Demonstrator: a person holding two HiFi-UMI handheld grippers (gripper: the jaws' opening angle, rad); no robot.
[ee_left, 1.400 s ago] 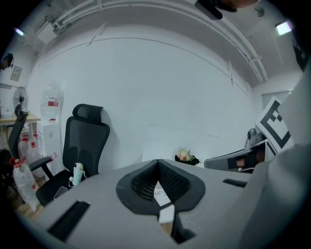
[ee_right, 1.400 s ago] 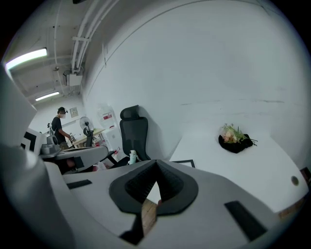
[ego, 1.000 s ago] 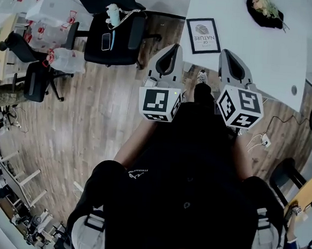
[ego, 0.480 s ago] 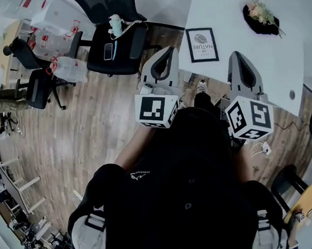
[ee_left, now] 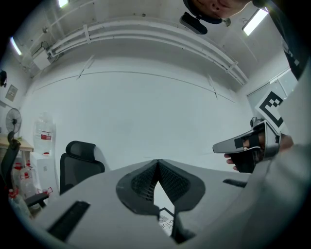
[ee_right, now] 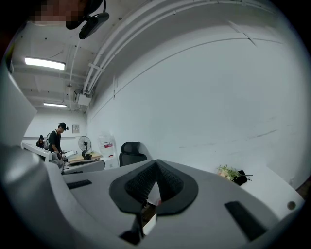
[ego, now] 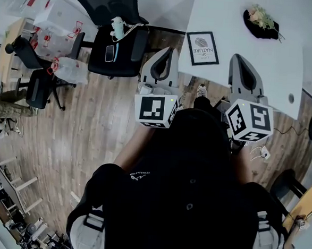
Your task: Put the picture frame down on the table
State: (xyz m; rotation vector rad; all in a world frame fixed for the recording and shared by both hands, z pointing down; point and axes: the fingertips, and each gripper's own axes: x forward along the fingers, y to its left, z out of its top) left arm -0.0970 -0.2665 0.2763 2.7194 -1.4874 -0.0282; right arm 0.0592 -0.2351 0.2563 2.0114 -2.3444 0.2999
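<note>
- The frame [ego: 203, 48] lies flat on the white tabletop [ego: 246, 53], close to its near left corner; it has a dark border and a white sheet inside with a round grey print and the words "OF NATURE"; nothing touches it.
- The left gripper [ego: 170, 50] is held in the air just beside the left edge of the tabletop, over the wooden floor [ego: 92, 122]; its tip points toward the near left corner and is near the frame but apart from it.
- In the left gripper view the two jaws meet at their tips and only a narrow triangle-shaped gap stays lower down; no thing is between them; a small part of the frame shows through this gap, further away.
- The right gripper [ego: 237, 58] reaches with its tip over the near edge of the tabletop, to the right of the frame and apart from it.
- In the right gripper view its jaws are also closed together at the tips, with nothing between them.
- Both grippers are about level with each other, and the frame is between their tips and a little beyond them; the marker cubes of both face the head camera.
- A plant [ego: 263, 17] on a dark base is toward the far edge of the tabletop, well apart from the frame.
- A black chair [ego: 116, 39] stands on the floor beyond the left edge of the tabletop; a phone [ego: 109, 53] lies on its seat.
</note>
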